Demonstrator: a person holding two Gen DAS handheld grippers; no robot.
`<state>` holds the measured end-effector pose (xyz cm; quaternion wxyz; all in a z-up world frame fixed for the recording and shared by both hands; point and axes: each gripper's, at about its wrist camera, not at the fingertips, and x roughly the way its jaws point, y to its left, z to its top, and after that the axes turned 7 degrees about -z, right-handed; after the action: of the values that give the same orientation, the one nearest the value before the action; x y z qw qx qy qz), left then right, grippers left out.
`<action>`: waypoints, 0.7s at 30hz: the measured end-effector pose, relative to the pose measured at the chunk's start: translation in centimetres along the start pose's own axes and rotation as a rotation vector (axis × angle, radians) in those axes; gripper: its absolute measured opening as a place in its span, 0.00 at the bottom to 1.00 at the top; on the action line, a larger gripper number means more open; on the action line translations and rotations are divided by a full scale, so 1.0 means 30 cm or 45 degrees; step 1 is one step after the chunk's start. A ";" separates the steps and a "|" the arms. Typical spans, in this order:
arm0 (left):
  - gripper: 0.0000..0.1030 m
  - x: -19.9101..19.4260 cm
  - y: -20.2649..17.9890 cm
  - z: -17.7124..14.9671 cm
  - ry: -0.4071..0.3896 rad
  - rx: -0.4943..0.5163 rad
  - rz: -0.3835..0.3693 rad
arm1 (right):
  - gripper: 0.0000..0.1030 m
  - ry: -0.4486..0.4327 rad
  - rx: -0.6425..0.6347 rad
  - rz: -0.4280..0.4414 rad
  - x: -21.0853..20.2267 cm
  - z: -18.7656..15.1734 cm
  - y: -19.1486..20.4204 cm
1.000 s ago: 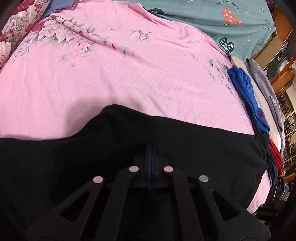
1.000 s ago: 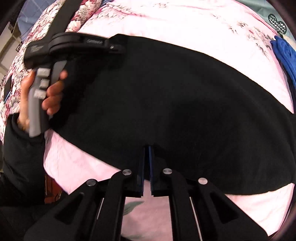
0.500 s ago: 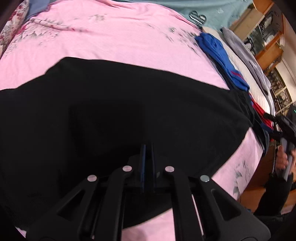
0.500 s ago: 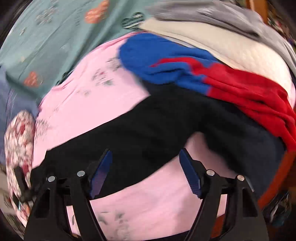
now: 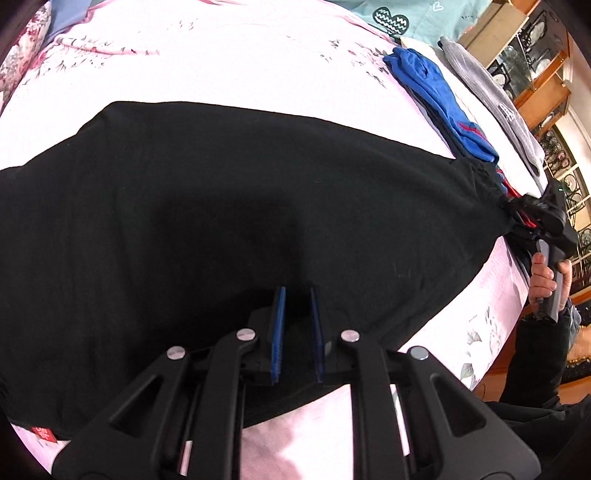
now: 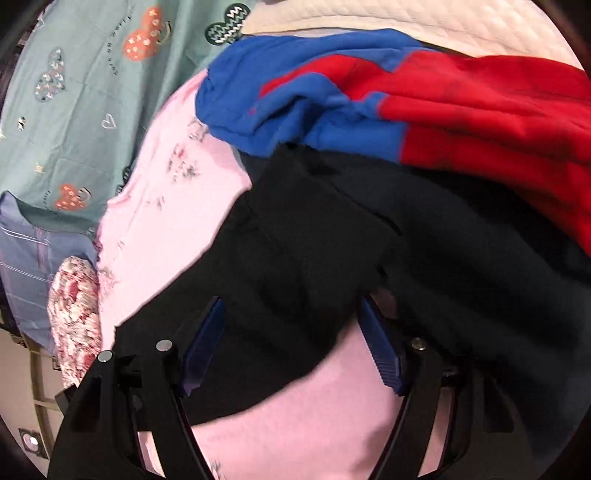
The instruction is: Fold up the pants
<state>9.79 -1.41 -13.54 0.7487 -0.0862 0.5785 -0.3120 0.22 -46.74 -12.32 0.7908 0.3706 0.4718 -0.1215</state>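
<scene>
While my left hand-held gripper (image 5: 297,328) stands slightly parted and the right (image 6: 291,343) spread wide, both empty, the pants (image 5: 221,206) could snag neighbouring clothes (image 6: 406,107).

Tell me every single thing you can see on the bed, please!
black pants: one, black, spread flat across the pink sheet
pink sheet: one, pink with small flower prints, covering the bed under the pants
blue and red garment: one, blue and red, bunched beyond the far end of the pants
grey garment: one, grey, on the white quilt past the blue one
white quilt: one, white, quilted, under the pile of clothes
teal sheet: one, teal with heart prints, beyond the pink sheet
floral pillow: one, red and white, at the bed edge
left gripper: one, black with blue pads, slightly open over the pants
right gripper: one, black with blue pads, wide open around the pants' end
hand: one, holding the right gripper's handle
</scene>
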 end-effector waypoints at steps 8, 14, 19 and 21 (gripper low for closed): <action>0.14 -0.013 -0.176 0.072 0.014 0.089 -0.074 | 0.18 -0.077 -0.073 -0.009 -0.013 -0.002 0.080; 0.14 0.136 -0.384 0.205 0.054 0.136 -0.181 | 0.18 -0.186 -0.214 -0.002 -0.138 -0.036 0.193; 0.07 0.286 -0.492 0.275 0.100 0.155 -0.226 | 0.18 -0.200 -0.304 -0.006 -0.133 -0.039 0.277; 0.07 0.345 -0.504 0.278 0.150 0.149 -0.224 | 0.18 -0.198 -0.321 0.001 -0.140 -0.044 0.276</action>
<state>13.31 -21.16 -11.90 0.6870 -0.0742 0.5924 -0.4143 1.64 -40.69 -5.29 0.8651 0.2581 0.4206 -0.0895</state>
